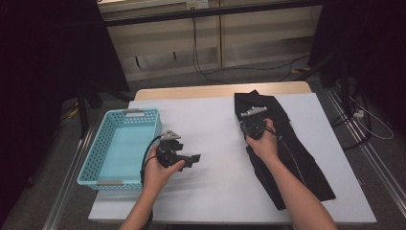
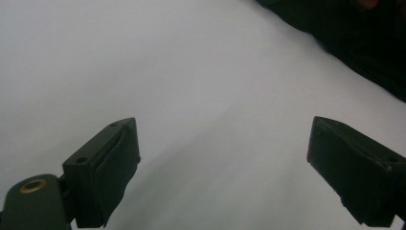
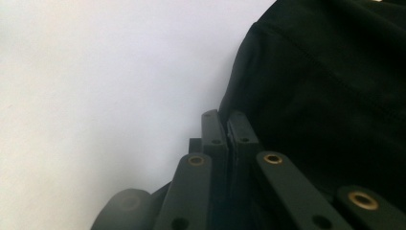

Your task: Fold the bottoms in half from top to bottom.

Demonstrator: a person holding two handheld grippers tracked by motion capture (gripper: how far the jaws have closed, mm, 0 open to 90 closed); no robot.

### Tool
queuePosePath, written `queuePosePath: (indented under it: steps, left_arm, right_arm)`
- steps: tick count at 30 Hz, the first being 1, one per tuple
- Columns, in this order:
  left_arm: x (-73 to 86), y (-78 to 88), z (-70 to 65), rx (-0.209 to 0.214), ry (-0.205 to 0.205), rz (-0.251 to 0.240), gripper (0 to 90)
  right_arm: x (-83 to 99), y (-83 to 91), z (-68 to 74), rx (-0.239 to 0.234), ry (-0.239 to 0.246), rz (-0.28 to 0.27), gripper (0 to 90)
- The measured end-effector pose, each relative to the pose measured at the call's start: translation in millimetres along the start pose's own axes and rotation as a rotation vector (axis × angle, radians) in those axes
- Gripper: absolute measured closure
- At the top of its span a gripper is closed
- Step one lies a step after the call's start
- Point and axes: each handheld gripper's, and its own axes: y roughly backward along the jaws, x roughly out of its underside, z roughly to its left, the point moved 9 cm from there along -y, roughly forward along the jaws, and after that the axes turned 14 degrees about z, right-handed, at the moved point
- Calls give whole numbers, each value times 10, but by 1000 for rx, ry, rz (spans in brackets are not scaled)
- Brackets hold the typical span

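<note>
A white worktop point(image 1: 215, 143) stood on a grey floor before pale cabinet fronts, with dark curtains at both sides. In the high view, a black garment point(image 1: 282, 148) lay lengthwise along the worktop's right part, long and rumpled, its far end near the back edge and its near end splayed toward the front right corner. The right gripper point(image 1: 250, 125) rested on the garment's left edge near the far end. A light blue basket point(image 1: 98, 158) sat at the left edge, and the left gripper point(image 1: 189, 160) hovered just beside it, with a broad bare stretch of worktop between the two grippers. In the left gripper view, the jaws stood wide apart and released over plain white surface, with the dark cloth well off at the upper right. In the right gripper view, the jaws were clenched tight together at the garment's stitched, folded border; whether any cloth was caught between them could not be told.
</note>
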Motion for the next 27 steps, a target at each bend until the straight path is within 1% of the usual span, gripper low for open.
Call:
queuePosePath:
  steps: [1, 3, 5, 7, 8, 9, 13, 15, 18, 19, 21, 22, 23, 24, 25, 26, 27]
  left_arm:
    - [-5, 3, -3, -2, -1, -4, 107]
    - [-14, 12, -7, -3, -5, -6, 107]
    - [-22, 14, -3, -5, -2, -10, 107]
    - [-23, 16, 6, -8, -5, -7, 107]
    - [-25, 16, 9, -9, -3, -7, 107]
    - [-24, 16, 12, -12, -1, -5, 106]
    - [-29, 16, 23, -19, 5, -5, 103]
    - [-32, 18, 29, -21, 10, -7, 103]
    - [-35, 21, 36, -23, 13, -7, 103]
    - [-40, 19, 34, -21, 18, -11, 103]
    - [-42, 19, 39, -23, 11, -7, 103]
    - [-42, 20, 41, -25, 6, -5, 103]
    - [-48, 17, 32, -22, 12, -11, 103]
    - [-44, 17, 35, -25, 2, -4, 103]
    - [-44, 16, 32, -25, 4, -4, 103]
    - [-44, 15, 30, -22, 5, -4, 103]
    - [-42, 16, 34, -23, 2, -3, 103]
  right_arm:
    - [4, 13, 45, -16, 6, -2, 881]
    - [21, 40, 166, -53, 39, -8, 881]
    - [48, 60, 259, -63, 69, -8, 881]
    - [80, 87, 363, -90, 82, -13, 881]
    - [99, 112, 435, -113, 93, -14, 881]
    - [110, 127, 477, -122, 105, -18, 880]
    - [193, 202, 723, -165, 157, -27, 876]
    - [232, 232, 817, -192, 157, -42, 871]
    - [283, 261, 918, -227, 147, -50, 862]
    - [292, 271, 948, -238, 150, -48, 857]
    - [295, 287, 1006, -252, 162, -52, 848]
    - [299, 289, 1035, -261, 168, -48, 836]
    - [303, 287, 1065, -284, 169, -46, 788]
    - [303, 281, 1084, -300, 164, -43, 703]
    - [284, 290, 1078, -298, 150, -48, 675]
    - [265, 304, 1060, -283, 153, -50, 669]
    - [232, 323, 1037, -274, 155, -60, 639]
